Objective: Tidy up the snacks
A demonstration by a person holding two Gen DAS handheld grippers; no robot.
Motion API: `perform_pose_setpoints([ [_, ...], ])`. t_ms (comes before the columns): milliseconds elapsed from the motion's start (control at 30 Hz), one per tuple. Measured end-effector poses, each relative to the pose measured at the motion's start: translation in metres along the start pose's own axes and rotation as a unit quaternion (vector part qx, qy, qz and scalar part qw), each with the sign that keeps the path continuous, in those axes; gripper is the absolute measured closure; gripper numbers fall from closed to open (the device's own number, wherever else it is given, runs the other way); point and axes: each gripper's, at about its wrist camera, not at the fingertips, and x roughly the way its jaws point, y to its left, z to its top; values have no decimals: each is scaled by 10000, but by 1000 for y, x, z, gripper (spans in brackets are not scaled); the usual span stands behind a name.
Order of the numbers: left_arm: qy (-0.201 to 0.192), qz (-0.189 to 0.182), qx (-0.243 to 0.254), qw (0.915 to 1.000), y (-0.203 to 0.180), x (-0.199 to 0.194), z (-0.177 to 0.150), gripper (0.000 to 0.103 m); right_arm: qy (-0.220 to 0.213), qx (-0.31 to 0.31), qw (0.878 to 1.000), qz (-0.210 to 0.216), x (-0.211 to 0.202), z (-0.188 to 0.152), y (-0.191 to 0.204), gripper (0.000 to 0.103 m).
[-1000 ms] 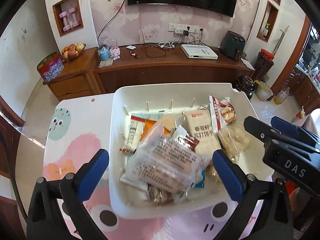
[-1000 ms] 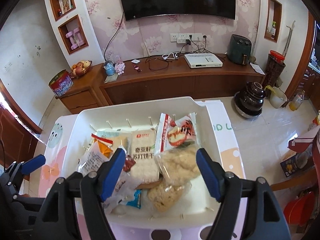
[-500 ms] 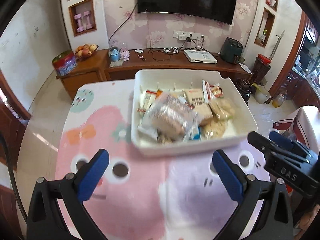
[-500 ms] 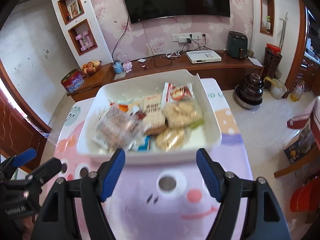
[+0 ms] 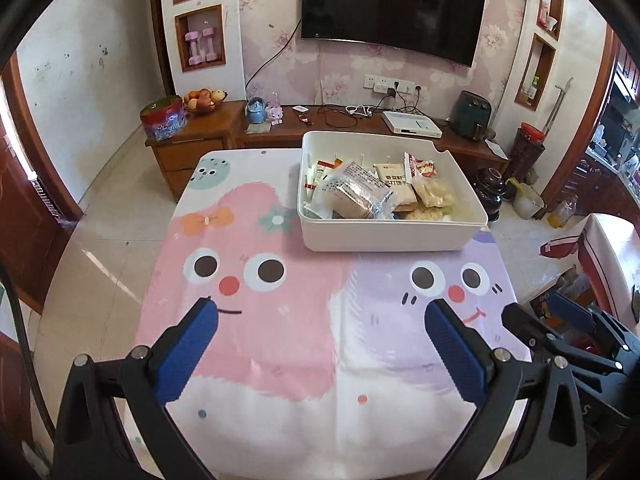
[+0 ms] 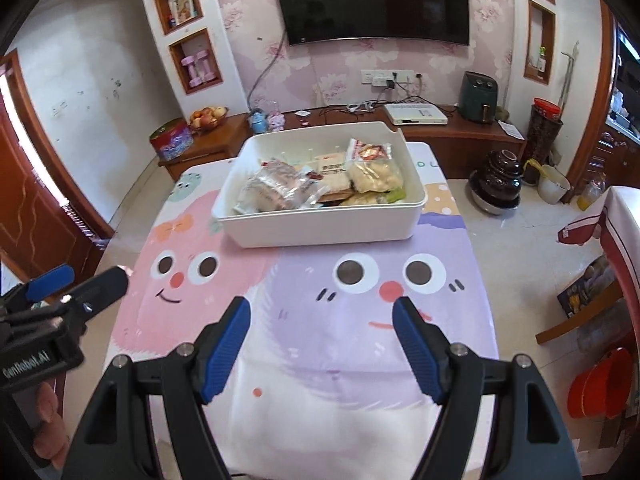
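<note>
The storage bin (image 5: pixel 384 236) looks like smooth matt white plastic. Its snack packets (image 5: pixel 356 194) are glossy, crinkled clear film. The printed tablecloth (image 6: pixel 320 344) is soft and matt. Both grippers' pads (image 5: pixel 186 354) are ribbed blue rubber on black plastic. The TV cabinet (image 5: pixel 360 128) is polished wood.

Table (image 5: pixel 288 360) covered by a cartoon-print cloth (image 5: pixel 260 320), pink on one half and lilac on the other, each half bearing a face with round eyes, a red nose and a small smile. A mint-green face sits at the far left corner. Directly on the cloth, toward the far edge and straddling the pink and lilac halves, rests a white rectangular bin (image 5: pixel 384 236) filled with wrapped snack packets (image 5: pixel 360 196). Floor (image 5: pixel 104 232) of glossy pale tile surrounds the table.
</note>
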Motion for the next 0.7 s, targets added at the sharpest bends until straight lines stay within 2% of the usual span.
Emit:
perform_pose_setpoints([
  [400, -91, 209, -113, 9997, 6, -13, -10, 0, -307, -394, 9987, 79, -28, 1, 29, 29],
  [700, -40, 228, -95, 9997, 6, -11, -10, 0, -243, -366, 9990, 71, -26, 1, 27, 29],
])
